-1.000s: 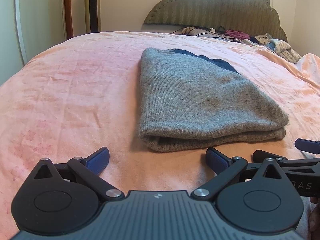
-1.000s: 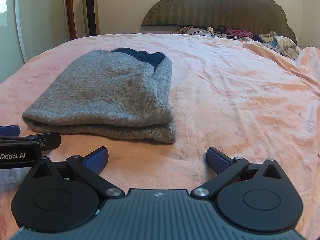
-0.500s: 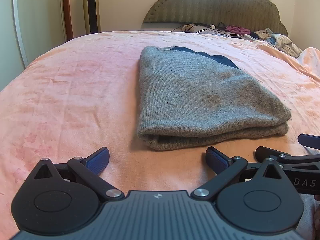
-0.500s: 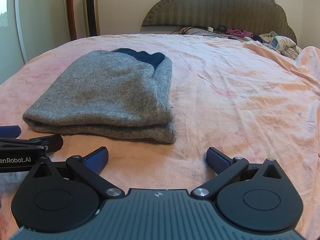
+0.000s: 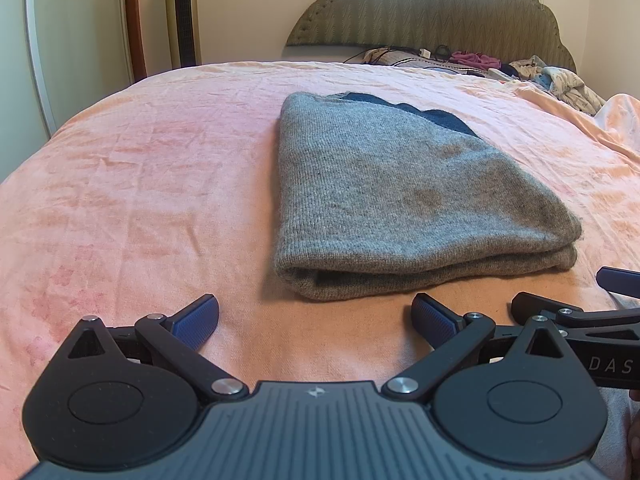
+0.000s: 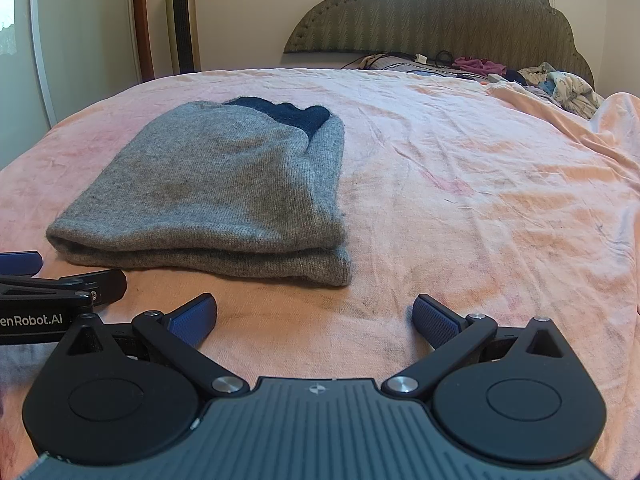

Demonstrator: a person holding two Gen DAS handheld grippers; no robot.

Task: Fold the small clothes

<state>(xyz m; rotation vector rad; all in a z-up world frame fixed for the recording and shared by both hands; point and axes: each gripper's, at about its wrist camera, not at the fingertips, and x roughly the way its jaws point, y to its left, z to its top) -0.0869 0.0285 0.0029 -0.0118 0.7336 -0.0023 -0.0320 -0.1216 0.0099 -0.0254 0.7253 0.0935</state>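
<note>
We read two scraps of white lettering on the black tool bodies: "DAS" on the right gripper (image 5: 576,304) where it pokes into the left camera's view, and "enRobot.AI" on the left gripper (image 6: 60,280) where it pokes into the right camera's view; both words are cut off by the frame edge. A small pale logo sits on the ribbed grey housing of each tool, too small for us to read. Both pairs of blue-padded fingers stand spread wide apart and hold nothing, hovering just above the pink bedspread (image 5: 132,184). The grey knit sweater (image 5: 392,200) lies folded flat on the bedspread, ahead of both tools and near them without touching, with its rounded fold edge facing us and a dark blue part (image 6: 288,114) showing at its far end. From the left camera, the sweater's left edge runs straight away from us, and wide bare bedspread opens to the left of it as far as the bed's rim. From the right camera, bare wrinkled bedspread stretches to the right of the sweater. Far off, a pile of loose clothes (image 6: 560,84) lies below the padded headboard (image 6: 440,16), well apart from the sweater. A tall tower fan (image 6: 182,20) stands by the wall beyond the bed's left corner.
</note>
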